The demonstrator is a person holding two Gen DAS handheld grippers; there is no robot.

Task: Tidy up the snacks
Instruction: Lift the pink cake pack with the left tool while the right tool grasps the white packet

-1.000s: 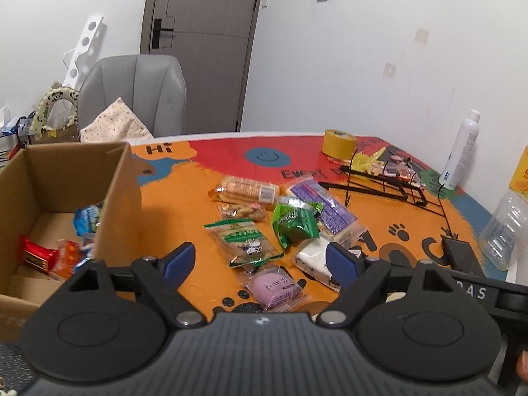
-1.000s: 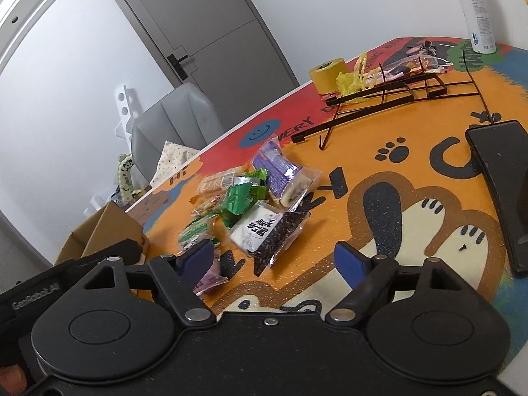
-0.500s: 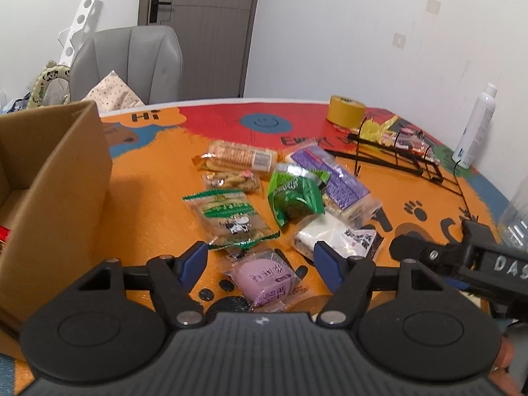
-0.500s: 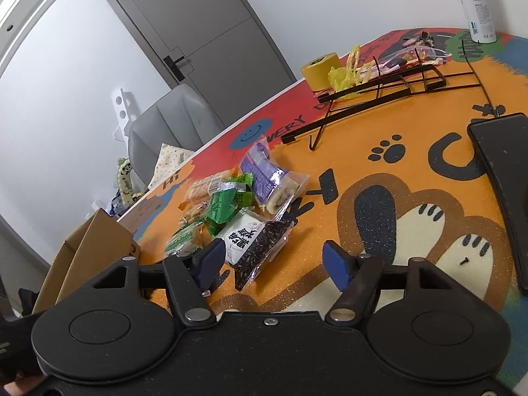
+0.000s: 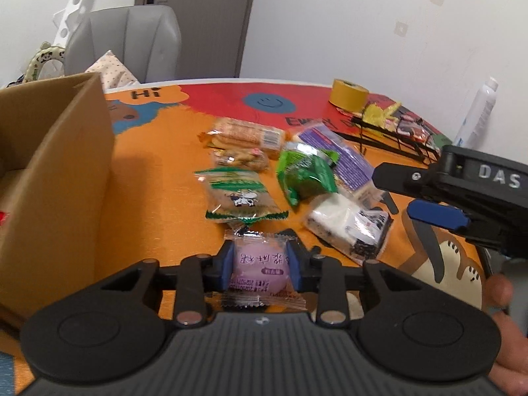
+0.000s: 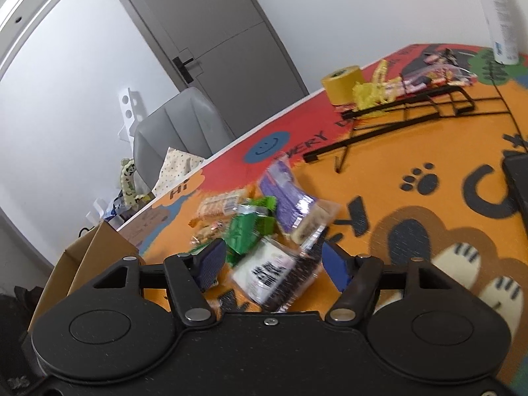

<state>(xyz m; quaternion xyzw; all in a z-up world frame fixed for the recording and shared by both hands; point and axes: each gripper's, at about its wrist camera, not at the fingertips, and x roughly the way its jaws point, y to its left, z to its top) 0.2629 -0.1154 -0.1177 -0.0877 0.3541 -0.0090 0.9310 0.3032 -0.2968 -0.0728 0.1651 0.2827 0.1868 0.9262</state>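
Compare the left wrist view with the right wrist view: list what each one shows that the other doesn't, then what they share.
Only the left wrist view: the left gripper shut on the pink snack packet, and the right gripper seen from the side.

Only the right wrist view: the right gripper's open fingers straddling the white-and-black snack pack.

Both: the cardboard box at left, the green packet, the purple packet, the yellow tape roll, the black wire rack and the grey chair.
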